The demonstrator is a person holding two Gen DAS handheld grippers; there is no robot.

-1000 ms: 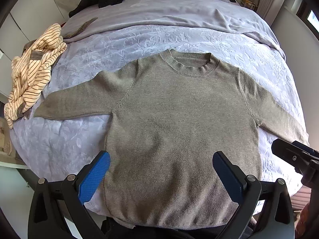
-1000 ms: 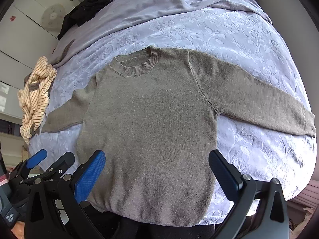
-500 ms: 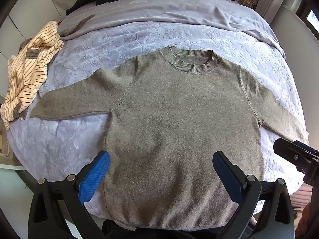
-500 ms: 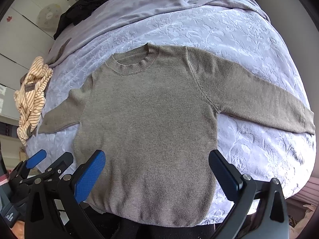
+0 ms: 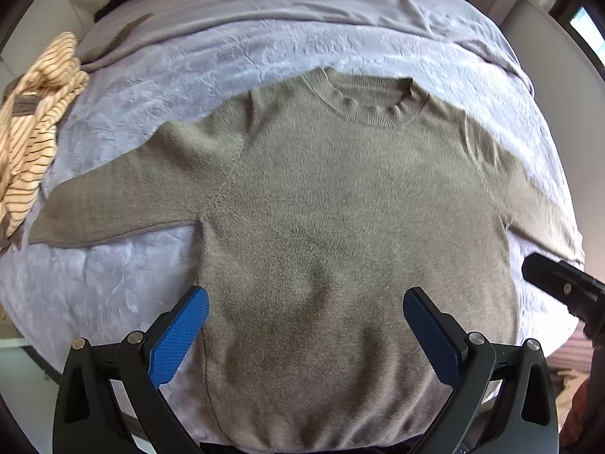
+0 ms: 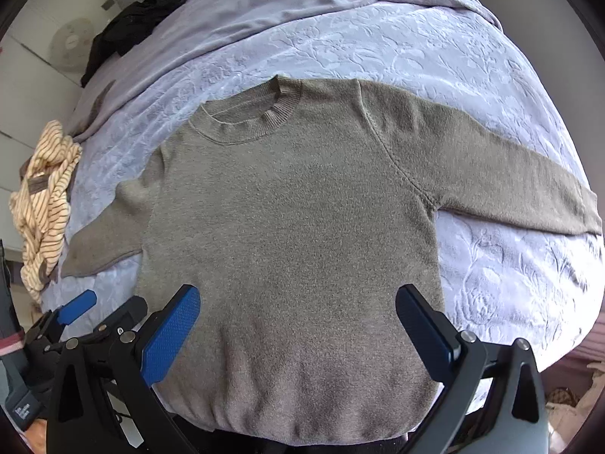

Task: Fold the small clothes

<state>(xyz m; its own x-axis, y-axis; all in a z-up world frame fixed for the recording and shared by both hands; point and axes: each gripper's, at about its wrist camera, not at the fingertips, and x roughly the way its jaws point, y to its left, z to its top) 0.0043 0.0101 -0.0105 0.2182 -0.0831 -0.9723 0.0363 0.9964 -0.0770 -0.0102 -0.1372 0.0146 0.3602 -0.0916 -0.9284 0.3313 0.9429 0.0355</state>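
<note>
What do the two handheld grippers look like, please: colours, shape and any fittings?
Each gripper, left gripper and right gripper, is a black plastic frame with two angled fingers. The fingers carry textured blue pads, and round silver bolts sit at the joints. A label shows at the left edge of the right wrist view, too small to read. No sleeves or cables can be told.

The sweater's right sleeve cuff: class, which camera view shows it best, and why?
The right wrist view: the sweater has its right sleeve cuff fully visible, lying flat on the bedspread. In the left wrist view that sleeve runs toward the frame edge, its end hidden behind the right gripper.
</note>
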